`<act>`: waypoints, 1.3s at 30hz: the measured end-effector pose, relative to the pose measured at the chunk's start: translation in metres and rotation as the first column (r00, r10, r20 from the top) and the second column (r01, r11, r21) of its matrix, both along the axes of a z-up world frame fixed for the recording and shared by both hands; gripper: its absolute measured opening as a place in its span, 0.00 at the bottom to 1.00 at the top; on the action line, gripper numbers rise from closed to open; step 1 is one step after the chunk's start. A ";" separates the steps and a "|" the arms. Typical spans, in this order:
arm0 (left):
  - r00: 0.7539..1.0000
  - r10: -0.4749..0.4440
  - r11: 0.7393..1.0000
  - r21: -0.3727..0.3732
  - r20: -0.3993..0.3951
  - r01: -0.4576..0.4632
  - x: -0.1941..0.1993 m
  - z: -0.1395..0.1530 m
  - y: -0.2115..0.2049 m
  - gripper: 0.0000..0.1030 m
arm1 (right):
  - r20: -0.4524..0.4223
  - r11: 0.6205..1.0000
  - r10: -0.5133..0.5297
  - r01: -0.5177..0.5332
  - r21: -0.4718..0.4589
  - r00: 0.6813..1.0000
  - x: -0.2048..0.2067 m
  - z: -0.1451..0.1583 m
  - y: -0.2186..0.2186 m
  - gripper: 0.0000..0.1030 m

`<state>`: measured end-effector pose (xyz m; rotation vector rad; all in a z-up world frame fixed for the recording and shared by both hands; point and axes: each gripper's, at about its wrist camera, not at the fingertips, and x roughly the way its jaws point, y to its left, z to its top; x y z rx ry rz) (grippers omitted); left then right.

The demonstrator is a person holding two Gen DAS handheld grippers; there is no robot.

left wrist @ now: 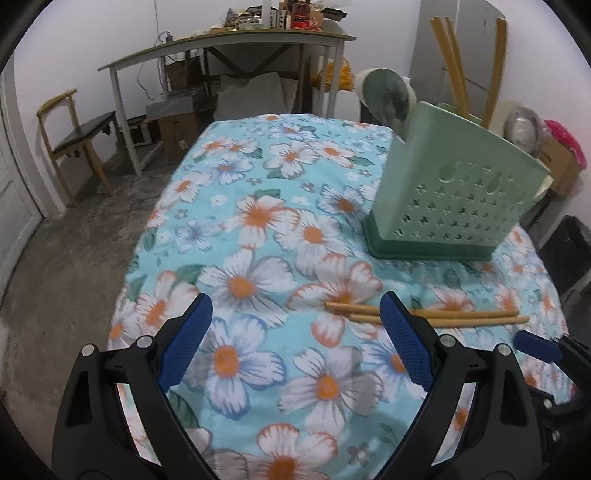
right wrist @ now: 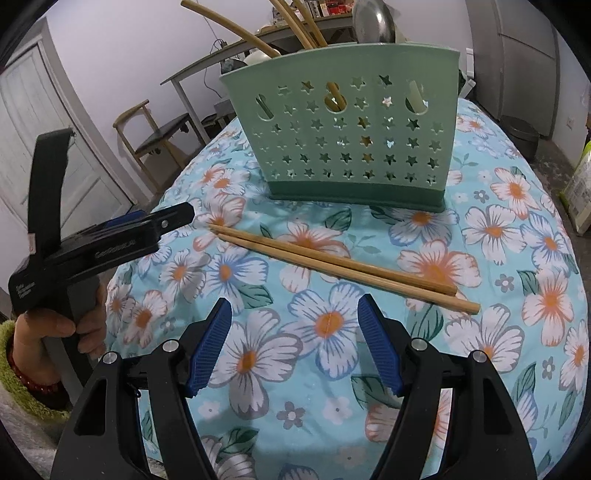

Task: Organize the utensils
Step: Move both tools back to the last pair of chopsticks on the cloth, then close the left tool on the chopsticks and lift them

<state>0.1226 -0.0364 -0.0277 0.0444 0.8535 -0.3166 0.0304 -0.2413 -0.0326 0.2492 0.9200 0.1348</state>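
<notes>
Two loose chopsticks point(right wrist: 343, 267) lying side by side on the floral tablecloth point(right wrist: 517, 332), just in front of the green holder point(right wrist: 343, 140). More chopsticks point(right wrist: 295, 26) and a ladle point(right wrist: 373, 20) upright inside that holder. Left gripper point(left wrist: 295, 321) and right gripper point(right wrist: 295, 314) before the holder, both spread wide, gripping nothing.

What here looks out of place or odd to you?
Two wooden chopsticks lie loose on the flowered tablecloth, in front of the green utensil holder, while other chopsticks and a metal ladle already stand in it. Both grippers are open and empty. Nothing looks spilled or broken.
</notes>
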 end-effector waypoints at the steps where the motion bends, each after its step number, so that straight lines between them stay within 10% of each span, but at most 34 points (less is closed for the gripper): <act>1: 1.000 -0.015 1.000 -0.027 -0.008 0.014 -0.003 -0.001 0.001 0.85 | -0.001 1.000 0.000 0.000 0.000 1.000 0.000 -0.001 -0.001 0.67; 7: 0.985 -0.111 0.964 -0.257 -0.133 0.074 -0.009 -0.018 0.002 0.64 | 0.005 1.000 -0.029 0.029 0.006 1.000 -0.003 -0.002 -0.011 0.67; 15: 0.910 -0.197 0.782 -0.618 -0.364 -0.078 0.014 -0.061 0.007 0.34 | 0.009 0.996 -0.077 0.076 0.040 0.997 -0.005 -0.005 -0.031 0.67; 22: 0.884 -0.127 0.700 -0.672 -0.450 -0.242 0.025 -0.085 0.014 0.16 | 0.015 0.996 -0.074 0.073 0.060 0.997 -0.005 -0.007 -0.035 0.67; 39: 0.880 -0.067 0.673 -0.673 -0.470 -0.308 0.035 -0.087 0.014 0.10 | 0.020 0.994 -0.078 0.077 0.074 0.997 -0.006 -0.007 -0.037 0.67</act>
